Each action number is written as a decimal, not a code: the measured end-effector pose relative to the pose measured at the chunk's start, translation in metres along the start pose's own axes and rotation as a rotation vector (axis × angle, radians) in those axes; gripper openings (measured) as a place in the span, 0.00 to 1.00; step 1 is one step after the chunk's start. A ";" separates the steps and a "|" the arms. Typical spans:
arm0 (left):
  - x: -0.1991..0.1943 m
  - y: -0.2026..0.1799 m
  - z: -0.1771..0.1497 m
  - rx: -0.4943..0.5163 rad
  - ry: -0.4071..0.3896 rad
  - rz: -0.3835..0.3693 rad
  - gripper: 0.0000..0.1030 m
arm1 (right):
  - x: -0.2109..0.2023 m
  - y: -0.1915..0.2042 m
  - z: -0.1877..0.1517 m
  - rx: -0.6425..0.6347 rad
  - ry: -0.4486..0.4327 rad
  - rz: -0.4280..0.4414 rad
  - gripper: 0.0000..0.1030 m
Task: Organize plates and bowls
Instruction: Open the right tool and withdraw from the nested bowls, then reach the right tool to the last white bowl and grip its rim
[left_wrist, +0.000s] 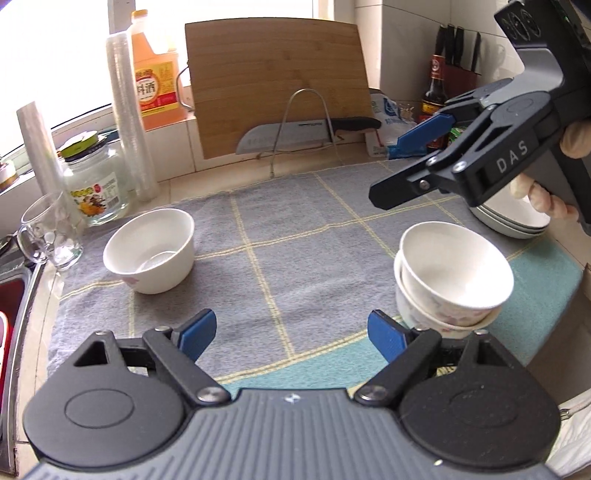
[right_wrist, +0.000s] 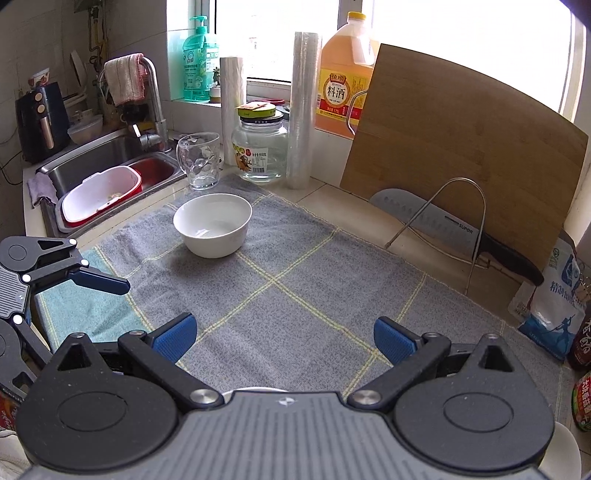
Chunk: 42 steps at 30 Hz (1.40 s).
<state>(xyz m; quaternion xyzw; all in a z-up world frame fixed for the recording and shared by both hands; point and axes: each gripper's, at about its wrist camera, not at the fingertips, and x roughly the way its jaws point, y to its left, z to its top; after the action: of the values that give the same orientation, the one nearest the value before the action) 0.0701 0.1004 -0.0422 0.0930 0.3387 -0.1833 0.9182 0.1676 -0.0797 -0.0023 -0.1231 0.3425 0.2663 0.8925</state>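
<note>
Left gripper (left_wrist: 291, 334): jaws spread wide, blue pads holding nothing, poised low over the grey checked dish mat (left_wrist: 295, 236). Right gripper (right_wrist: 284, 338): jaws likewise wide apart and empty, raised above the same mat; in the left wrist view it hangs over the mat's far right side, a gloved hand (left_wrist: 543, 192) on its grip. Stack of 2 nested floral bowls (left_wrist: 452, 278): on the mat, just beside the left gripper's right-hand pad, the top bowl tilted in the lower one. Single white bowl (right_wrist: 213, 225): upright on the mat's far left part, well apart from both grippers. Stack of white plates (left_wrist: 517, 221): at the mat's right edge, partly hidden behind the right gripper. Behind the mat: glass mug (right_wrist: 199, 160), lidded glass jar (right_wrist: 260, 149), 2 rolls of plastic film (right_wrist: 303, 110), cooking-wine jug (right_wrist: 341, 74), bamboo cutting board (right_wrist: 461, 158) leaning upright, cleaver (right_wrist: 443, 225) resting against a wire stand. Sink (right_wrist: 110, 155) with a red-and-white basin at far left.
</note>
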 end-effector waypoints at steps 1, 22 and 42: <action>0.000 0.006 -0.001 -0.006 -0.003 0.013 0.86 | 0.004 0.003 0.005 -0.005 0.002 0.000 1.00; 0.058 0.100 -0.005 -0.015 -0.040 0.125 0.87 | 0.106 0.063 0.096 -0.059 0.057 0.068 1.00; 0.102 0.125 0.007 0.023 -0.049 0.075 0.86 | 0.207 0.052 0.120 -0.044 0.172 0.146 0.98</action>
<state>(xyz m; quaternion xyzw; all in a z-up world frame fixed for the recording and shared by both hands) 0.1959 0.1851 -0.0980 0.1116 0.3101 -0.1550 0.9313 0.3332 0.0922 -0.0567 -0.1396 0.4202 0.3264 0.8351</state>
